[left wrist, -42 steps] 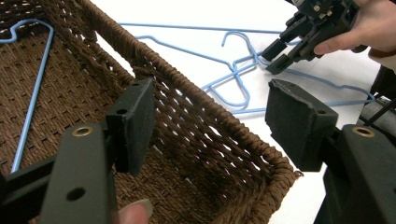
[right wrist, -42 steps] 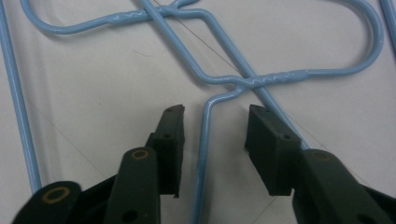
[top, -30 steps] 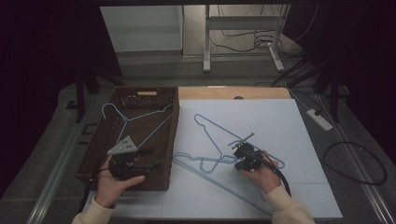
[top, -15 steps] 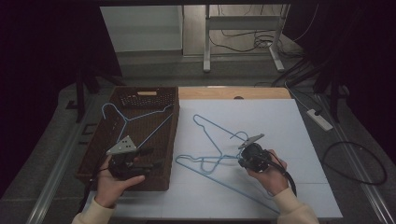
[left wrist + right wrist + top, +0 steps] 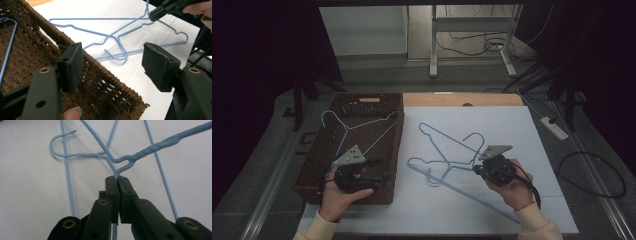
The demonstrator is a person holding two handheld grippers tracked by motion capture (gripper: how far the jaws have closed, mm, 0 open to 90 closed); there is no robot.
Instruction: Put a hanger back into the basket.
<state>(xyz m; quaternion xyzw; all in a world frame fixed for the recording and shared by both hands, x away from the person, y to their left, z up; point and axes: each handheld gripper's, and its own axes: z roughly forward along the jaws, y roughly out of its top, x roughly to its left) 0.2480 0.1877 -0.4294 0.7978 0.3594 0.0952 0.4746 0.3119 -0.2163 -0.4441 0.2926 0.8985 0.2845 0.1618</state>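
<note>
Two blue wire hangers lie crossed on the white table (image 5: 512, 130), and a third hanger (image 5: 347, 131) is already stored in the wicker basket (image 5: 314, 165) at the left, so the work in hand is judged to be the transfer of hangers into that basket. The upper hanger (image 5: 447, 142) is clamped by the right gripper (image 5: 477, 169): in the right gripper view the jaws are pressed together on the wire just below the twisted neck (image 5: 150, 149), with no gap visible between the pads. The grip is taken at the neck because the wire is stiffest there and the frame hangs balanced from that point, which limits swinging. One end of the held hanger appears raised off the table, while the lower hanger (image 5: 462, 192) rests flat beneath it; its hook (image 5: 58, 143) lies close to the held wire, so snagging is judged to be the main risk during the lift. The left gripper (image 5: 379, 170) is held over the near right corner of the basket, its jaws spread wide with nothing between the pads (image 5: 72, 66). This position is judged to be a ready stance, from which the basket can be steadied or the incoming hanger received and guided down beside the stored one.
</note>
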